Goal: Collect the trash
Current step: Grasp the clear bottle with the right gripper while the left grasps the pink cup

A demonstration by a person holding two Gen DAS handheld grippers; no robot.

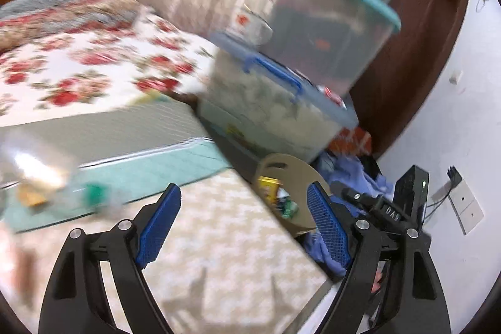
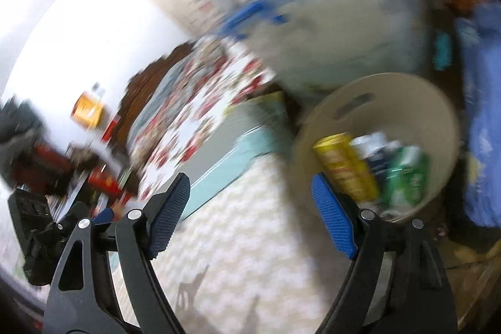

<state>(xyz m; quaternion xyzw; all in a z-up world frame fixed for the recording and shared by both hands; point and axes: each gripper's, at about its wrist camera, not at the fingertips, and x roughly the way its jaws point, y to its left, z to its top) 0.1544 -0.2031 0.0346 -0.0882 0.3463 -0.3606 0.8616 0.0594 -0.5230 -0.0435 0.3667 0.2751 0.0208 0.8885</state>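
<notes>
The trash — a yellow can, a green can and blurred wrappers — lies in the beige bin on the floor beside the bed. Such empties are likely light, thin-walled and slick; best pinched across the middle. Both the left gripper and right gripper have fingers spread wide, empty.

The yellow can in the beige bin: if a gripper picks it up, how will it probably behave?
The yellow can looks thin-walled and probably light, so a hard squeeze might dent it. Its round, smooth side may slip or roll. It leans on other trash in the bin, so lifting it could shift the green can.
</notes>
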